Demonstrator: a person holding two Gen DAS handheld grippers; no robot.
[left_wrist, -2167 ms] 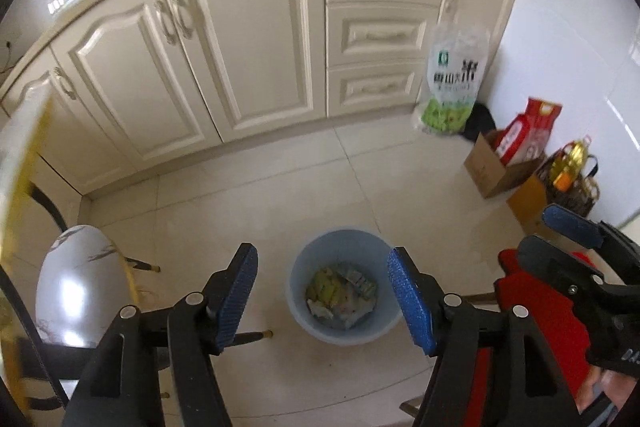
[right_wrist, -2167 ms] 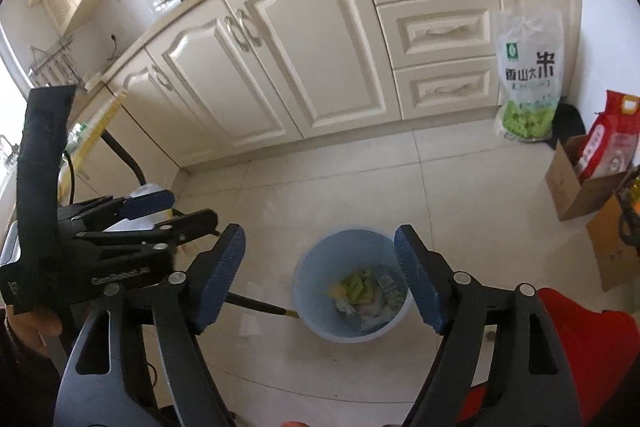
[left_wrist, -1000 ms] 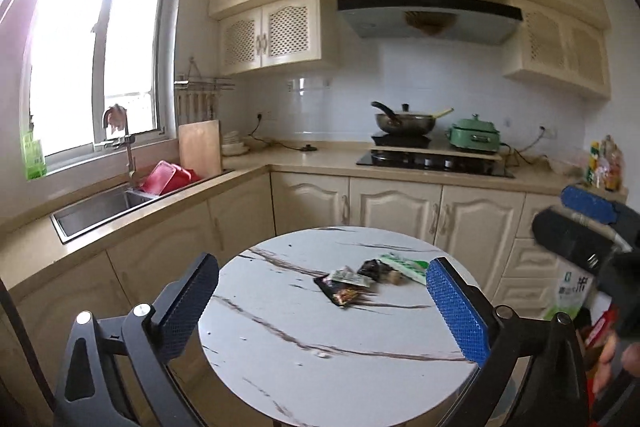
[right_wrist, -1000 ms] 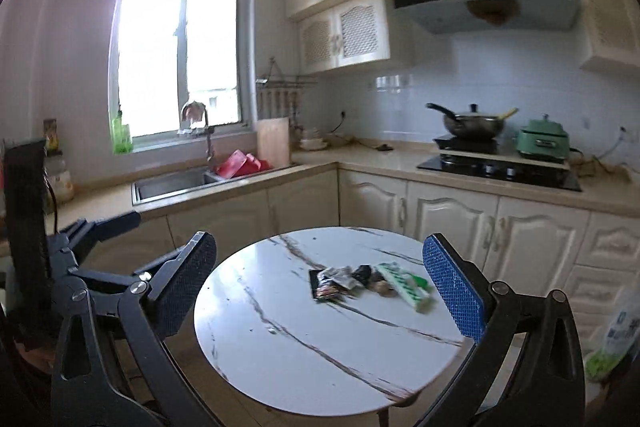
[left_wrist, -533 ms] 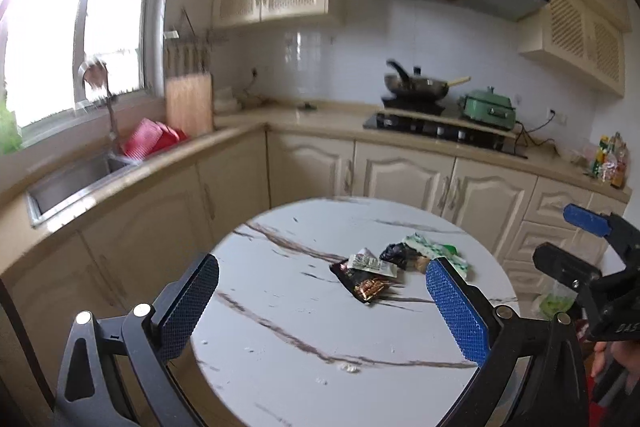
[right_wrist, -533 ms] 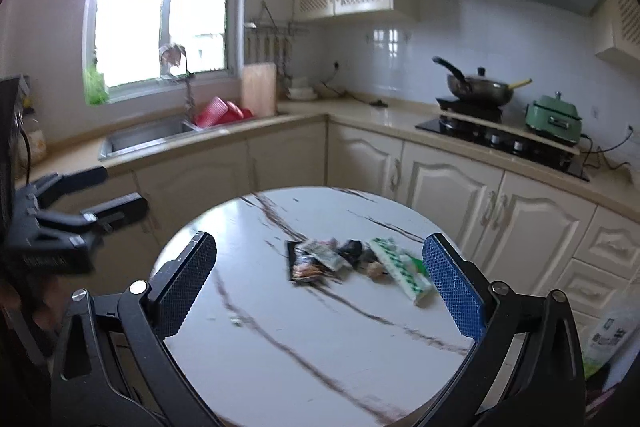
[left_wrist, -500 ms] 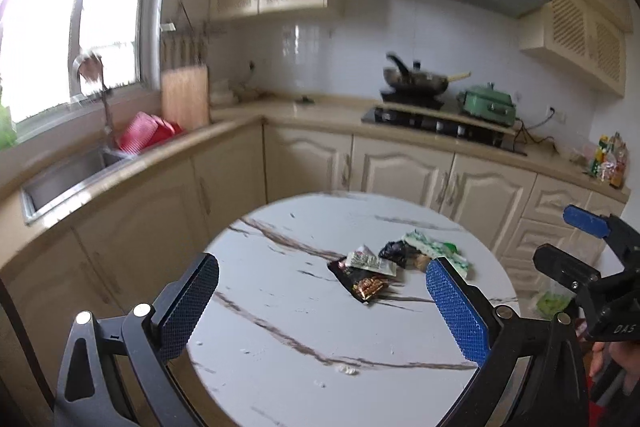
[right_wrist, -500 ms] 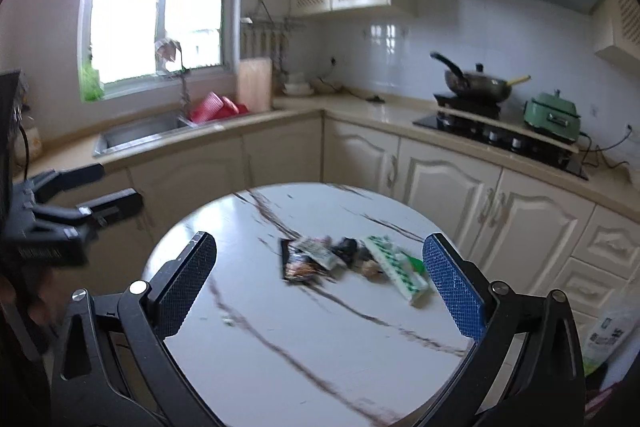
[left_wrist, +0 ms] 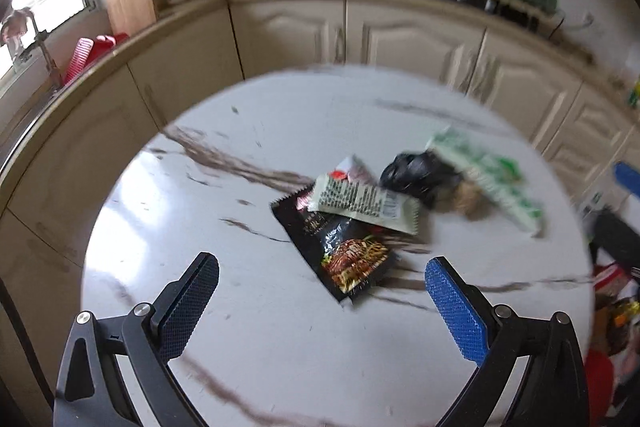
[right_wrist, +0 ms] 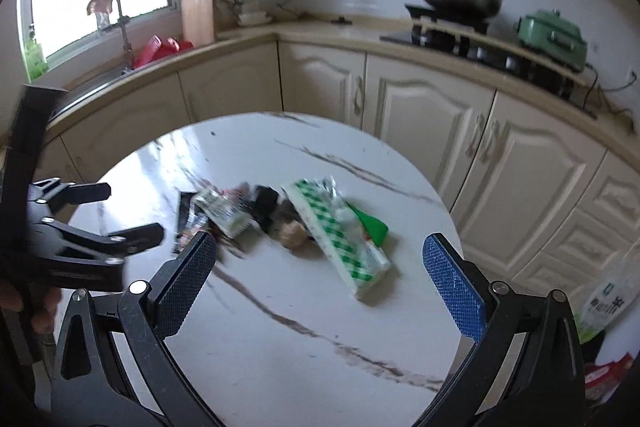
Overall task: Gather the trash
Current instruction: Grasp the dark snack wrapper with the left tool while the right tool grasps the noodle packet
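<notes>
A heap of trash lies on the round marbled table (left_wrist: 248, 327): a black snack packet (left_wrist: 340, 247), a pale printed sachet (left_wrist: 362, 203), a crumpled black wrapper (left_wrist: 416, 171) and a long green-and-white wrapper (left_wrist: 484, 175) (right_wrist: 340, 233). My left gripper (left_wrist: 322, 301) is open above the table, just short of the black packet, nothing between its fingers. My right gripper (right_wrist: 320, 275) is open too, hovering near the green-and-white wrapper (right_wrist: 340, 233). In the right wrist view the left gripper's body (right_wrist: 76, 239) shows at the left edge.
Cream kitchen cabinets (right_wrist: 432, 131) wrap behind the table, with a sink (right_wrist: 96, 83) under the window at left and a stove with a pan (right_wrist: 456, 3) at right. A rice bag (right_wrist: 608, 303) stands on the floor at right. The table's near half holds nothing.
Both grippers have tilted down and come closer to the table, so the trash heap looks larger and nearer. Earlier they pointed at a blue bin on the floor. Both stay open.
</notes>
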